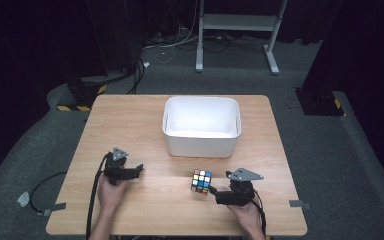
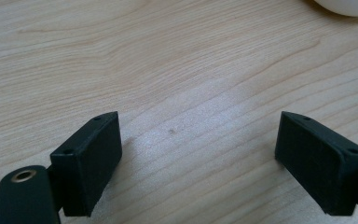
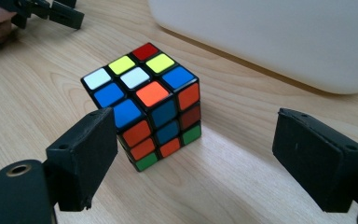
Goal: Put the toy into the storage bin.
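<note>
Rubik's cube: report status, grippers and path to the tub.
Right gripper open, jaws wide, not touching Rubik's cube. Left gripper open over bare table, nothing between its jaws. Cube upright on table, near white tub. Nothing between them.

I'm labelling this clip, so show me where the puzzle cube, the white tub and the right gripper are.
puzzle cube (image 3: 142,91): right gripper view, orange sticker on its top face.
white tub (image 1: 200,142): high view, near outer wall.
right gripper (image 3: 193,158): right gripper view, midway between its open fingertips.

Left gripper (image 2: 198,154) jaws apart, bare wooden table (image 2: 177,70)
</note>
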